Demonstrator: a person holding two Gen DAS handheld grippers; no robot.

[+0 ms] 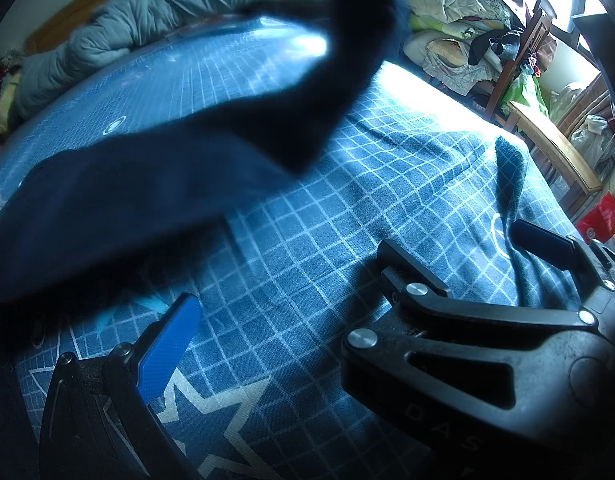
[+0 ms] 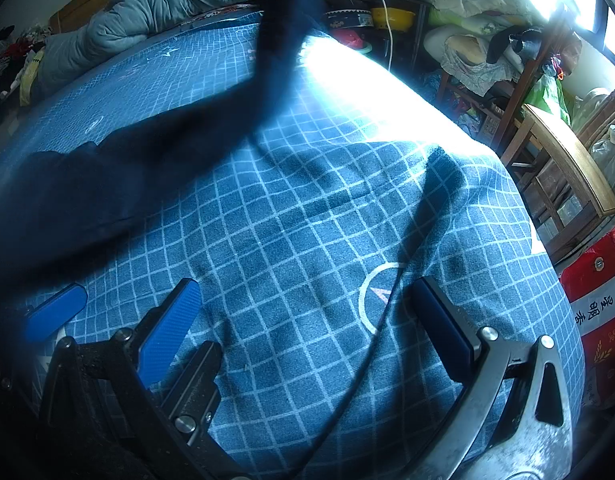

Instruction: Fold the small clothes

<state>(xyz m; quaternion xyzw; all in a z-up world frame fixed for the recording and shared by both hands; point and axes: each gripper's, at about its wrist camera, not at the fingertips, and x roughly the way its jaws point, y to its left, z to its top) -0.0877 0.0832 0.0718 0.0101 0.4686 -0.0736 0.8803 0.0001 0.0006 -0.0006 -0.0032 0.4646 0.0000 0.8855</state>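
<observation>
Up and left of both grippers, the dark cloth (image 2: 155, 152) seems airborne, its long axis running lower-left to upper-right. The left gripper (image 1: 359, 268) is nearer; it and the right gripper (image 2: 303, 312) both gape empty.

Bare bedsheet (image 2: 291, 240) beside dark garment (image 2: 155, 152)

Red sack (image 2: 597, 300) reads "皇明香"; black tongs arm (image 1: 447, 420) shows "DAS".

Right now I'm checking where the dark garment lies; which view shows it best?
The right wrist view: the dark garment shows nearly whole, stretching across the checked bedspread. The left wrist view holds it closer, blurred and cropped.
</observation>
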